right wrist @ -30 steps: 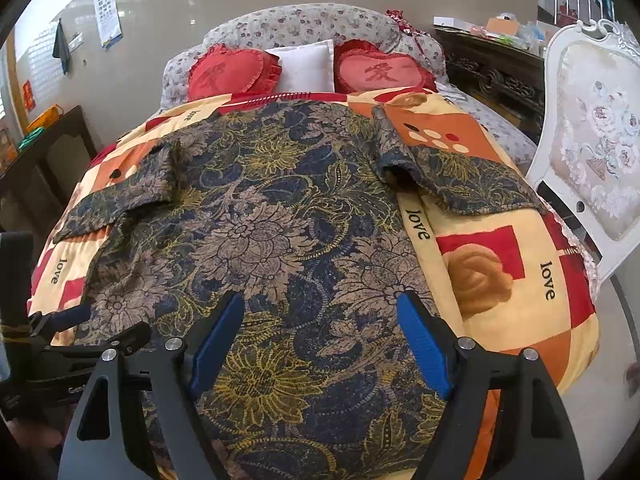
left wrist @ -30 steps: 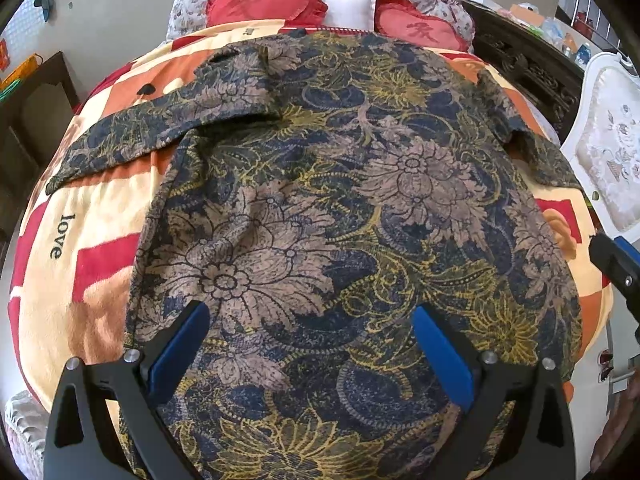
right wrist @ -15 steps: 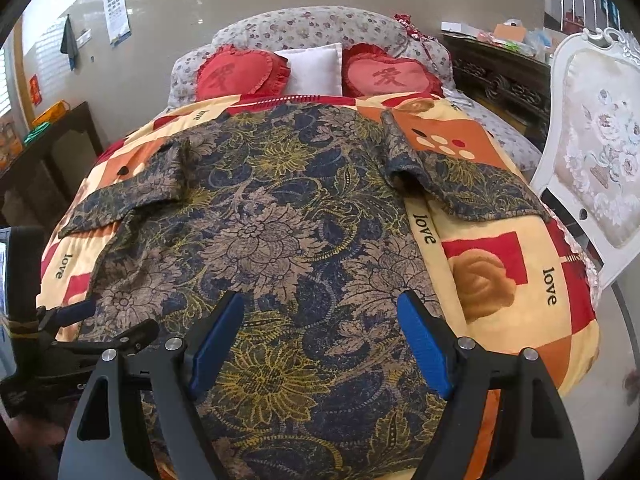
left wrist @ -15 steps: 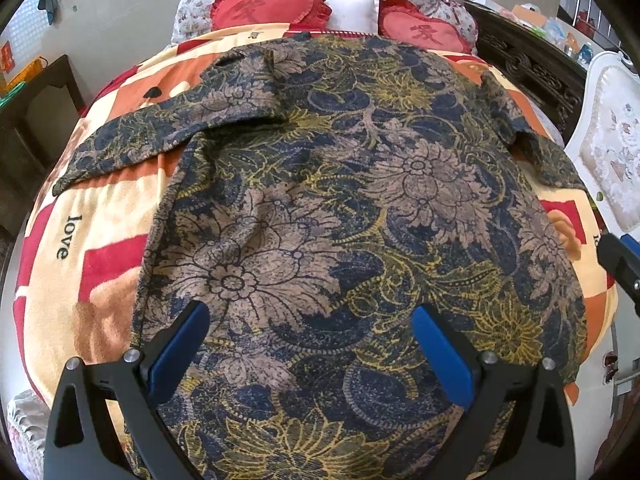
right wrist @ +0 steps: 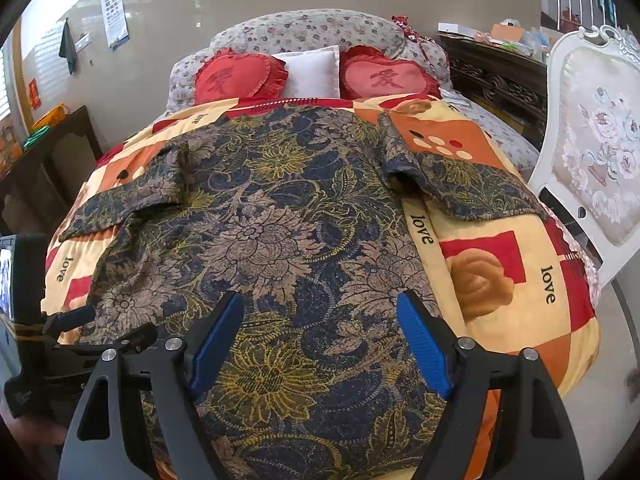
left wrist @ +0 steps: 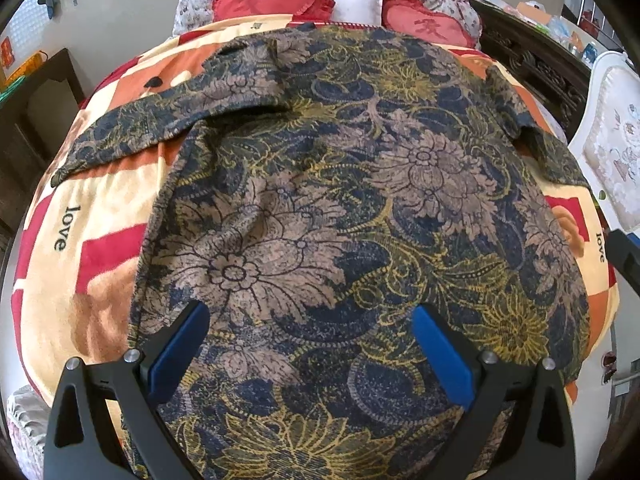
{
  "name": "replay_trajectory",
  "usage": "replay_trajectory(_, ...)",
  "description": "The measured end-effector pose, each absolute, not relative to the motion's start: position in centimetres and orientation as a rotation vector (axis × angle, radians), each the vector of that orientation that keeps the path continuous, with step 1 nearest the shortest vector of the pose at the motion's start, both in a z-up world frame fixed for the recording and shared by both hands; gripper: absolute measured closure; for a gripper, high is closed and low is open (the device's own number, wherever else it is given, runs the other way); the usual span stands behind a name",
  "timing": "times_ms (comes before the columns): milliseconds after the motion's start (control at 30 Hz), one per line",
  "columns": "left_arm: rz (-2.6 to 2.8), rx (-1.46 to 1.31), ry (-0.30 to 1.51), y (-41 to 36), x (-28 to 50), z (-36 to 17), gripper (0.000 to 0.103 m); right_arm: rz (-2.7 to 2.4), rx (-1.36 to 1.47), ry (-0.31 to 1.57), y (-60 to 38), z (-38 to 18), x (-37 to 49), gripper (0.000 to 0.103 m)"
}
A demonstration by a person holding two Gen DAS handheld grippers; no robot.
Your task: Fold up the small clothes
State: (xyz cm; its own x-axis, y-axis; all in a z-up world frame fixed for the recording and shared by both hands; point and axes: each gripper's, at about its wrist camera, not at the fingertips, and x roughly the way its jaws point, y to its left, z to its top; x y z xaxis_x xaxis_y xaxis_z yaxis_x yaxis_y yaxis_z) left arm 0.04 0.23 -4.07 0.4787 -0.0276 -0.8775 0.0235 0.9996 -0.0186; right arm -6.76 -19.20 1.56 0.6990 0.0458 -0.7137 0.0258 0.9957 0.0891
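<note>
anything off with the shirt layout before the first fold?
Mostly fine: the floral shirt lies spread flat on the blanket. One oddity: the sleeve on the picture's left is bunched at the shoulder, its fabric doubled over in a ridge. Both the left gripper and right gripper are open, holding nothing.
</note>
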Motion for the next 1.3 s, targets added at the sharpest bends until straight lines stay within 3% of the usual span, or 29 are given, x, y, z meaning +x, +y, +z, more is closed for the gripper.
replay_trajectory(433,0.01,-0.019,1.037,3.6,6.8,-5.3,0.0,-0.015,-0.01,0.754,-19.3,-0.3,-0.2,0.015)
replay_trajectory(633,0.107,-0.059,1.002,9.9,10.9,-5.3,0.0,-0.036,0.05,0.883,-21.0,-5.3,6.9,0.015)
replay_trajectory(867,0.209,-0.175,0.962,21.0,11.7,-3.9,0.0,-0.022,0.067,0.902,-21.3,-9.0,8.8,0.015)
replay_trajectory(1133,0.044,-0.951,0.866,34.1,9.4,-4.6,0.004,-0.038,0.085,0.892,-21.4,-9.5,9.0,0.011)
replay_trajectory(1300,0.057,-1.084,0.874,35.5,10.0,-6.4,0.005,-0.034,0.094,0.895,-21.5,-9.5,9.1,0.011)
